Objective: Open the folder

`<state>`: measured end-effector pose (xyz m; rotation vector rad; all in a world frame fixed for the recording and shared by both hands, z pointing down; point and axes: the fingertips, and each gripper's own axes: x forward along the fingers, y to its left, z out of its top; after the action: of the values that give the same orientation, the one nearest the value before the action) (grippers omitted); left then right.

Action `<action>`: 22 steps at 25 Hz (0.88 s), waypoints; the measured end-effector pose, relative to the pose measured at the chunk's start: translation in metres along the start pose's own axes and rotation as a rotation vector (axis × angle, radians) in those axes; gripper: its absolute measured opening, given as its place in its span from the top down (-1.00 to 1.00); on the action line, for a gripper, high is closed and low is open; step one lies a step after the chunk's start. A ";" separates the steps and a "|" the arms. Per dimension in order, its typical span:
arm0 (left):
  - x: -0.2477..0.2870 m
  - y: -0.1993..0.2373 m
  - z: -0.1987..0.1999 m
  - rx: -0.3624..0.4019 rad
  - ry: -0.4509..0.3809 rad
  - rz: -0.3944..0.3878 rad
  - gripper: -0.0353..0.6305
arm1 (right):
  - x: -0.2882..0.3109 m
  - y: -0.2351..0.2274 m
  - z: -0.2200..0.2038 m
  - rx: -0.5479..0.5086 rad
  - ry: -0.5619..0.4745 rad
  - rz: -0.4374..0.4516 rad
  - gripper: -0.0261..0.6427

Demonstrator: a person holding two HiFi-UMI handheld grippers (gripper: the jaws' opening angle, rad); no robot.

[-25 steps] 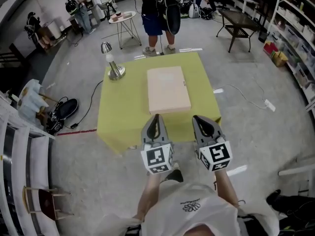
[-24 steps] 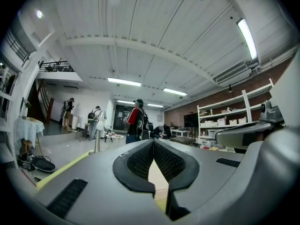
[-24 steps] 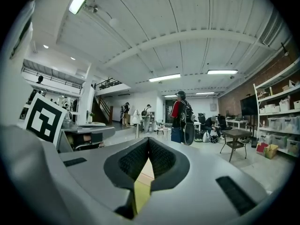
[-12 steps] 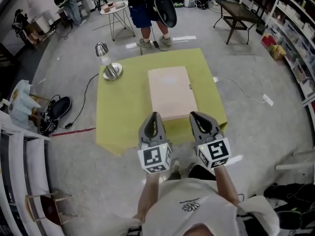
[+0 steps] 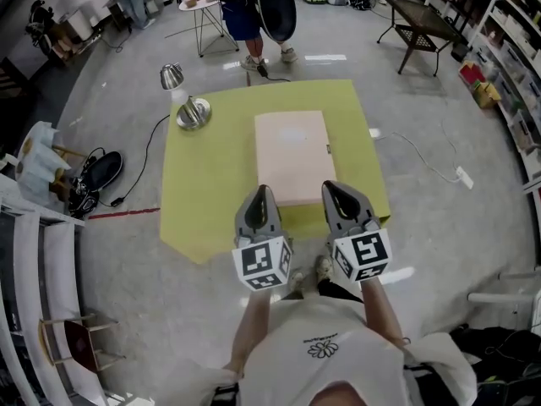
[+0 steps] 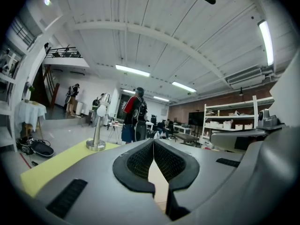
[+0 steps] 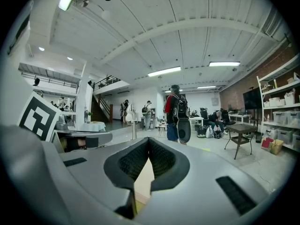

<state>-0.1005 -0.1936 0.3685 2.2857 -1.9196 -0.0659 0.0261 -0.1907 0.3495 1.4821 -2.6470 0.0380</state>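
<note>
Left gripper (image 5: 261, 191), right gripper (image 5: 331, 186): closed, level.

Lighting: we record bright, even ceiling strip lights (image 6: 132, 71), soft shadows, heavy fisheye bending with dark corners, and a blurred foreground.

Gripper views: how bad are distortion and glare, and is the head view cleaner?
Left gripper view: strong fisheye with black corners, and the ceiling lights are blown out. Right gripper view: same fisheye and dark rim, with the background fairly sharp. Head view: the edges bend, the light is even, the folder has a faint sheen, and there are no hard shadows.
</note>
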 end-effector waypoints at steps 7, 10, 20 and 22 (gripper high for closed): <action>0.016 -0.001 0.006 -0.034 -0.011 0.031 0.85 | 0.008 -0.028 0.001 0.048 -0.021 0.012 0.89; 0.022 -0.002 0.003 -0.038 -0.006 0.038 0.84 | 0.010 -0.034 -0.007 0.044 -0.001 0.012 0.89; 0.046 0.008 -0.035 -0.804 -0.049 -0.113 0.04 | 0.018 -0.050 -0.024 0.075 0.043 0.040 0.89; 0.047 0.015 -0.056 -0.883 -0.023 -0.081 0.04 | 0.019 -0.051 -0.027 0.090 0.047 0.049 0.89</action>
<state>-0.0992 -0.2371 0.4286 1.7322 -1.3748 -0.7758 0.0621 -0.2314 0.3765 1.4233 -2.6767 0.1966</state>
